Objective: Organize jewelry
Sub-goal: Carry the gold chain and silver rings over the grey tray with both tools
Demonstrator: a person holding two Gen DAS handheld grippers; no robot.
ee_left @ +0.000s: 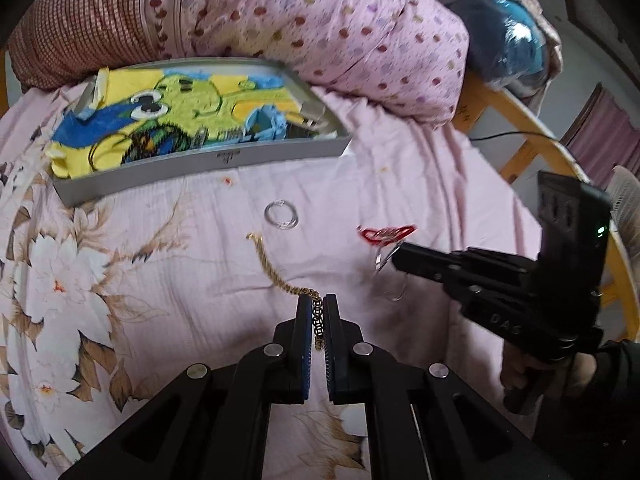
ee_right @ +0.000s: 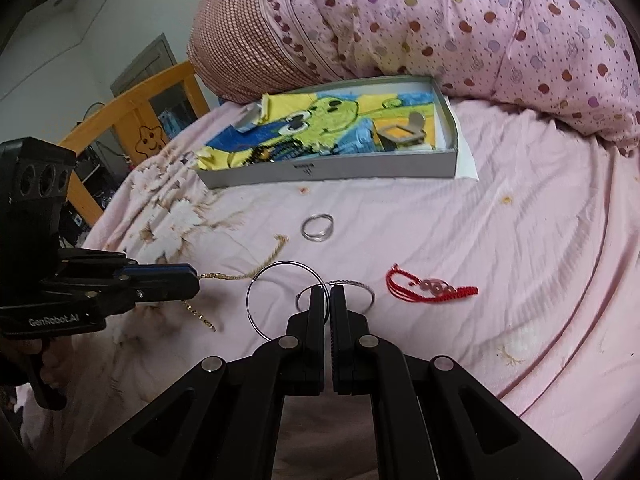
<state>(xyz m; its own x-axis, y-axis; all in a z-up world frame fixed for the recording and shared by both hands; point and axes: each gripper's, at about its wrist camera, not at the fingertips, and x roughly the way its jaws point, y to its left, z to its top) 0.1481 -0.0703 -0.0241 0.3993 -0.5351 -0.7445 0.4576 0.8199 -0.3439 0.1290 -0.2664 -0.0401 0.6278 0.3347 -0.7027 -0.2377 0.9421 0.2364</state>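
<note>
Left gripper [ee_left: 318, 320] clamped on gold chain [ee_left: 276, 274], beaded end pinched between the pads, rest of the chain trailing away across the pink bedsheet [ee_left: 168, 240] toward the tray. Right gripper [ee_right: 326, 300] closed on thin silver hoop [ee_right: 280, 300], which stands up off the sheet at the fingertips; a second, twisted silver bangle [ee_right: 356, 286] sits right at the same fingertips, cannot tell if it is also pinched. Small silver ring bracelet [ee_right: 317, 227] lies flat on the sheet between the grippers and the tray, touching nothing. Red cord bracelet [ee_right: 430, 288] with a pale charm lies on the sheet to the right of the right gripper, just beside the bangle, apart from it. Grey shallow tray [ee_right: 360, 166] sits at the far side of the bed against the dotted pink quilt [ee_right: 480, 24]; it is lined with a yellow, green and blue cartoon towel [ee_right: 332, 116] that spills over the left end. Inside the tray: a small open box [ee_right: 404, 134] with raised lid at the right end, a dark beaded strand [ee_right: 276, 150] near the front wall, and a small pale folded item [ee_right: 250, 118] at the left end, too blurred to name. Checked red pillow [ee_right: 240, 48] behind the tray on the left. Person's hand [ee_left: 532, 376] holds the right gripper's handle.
</note>
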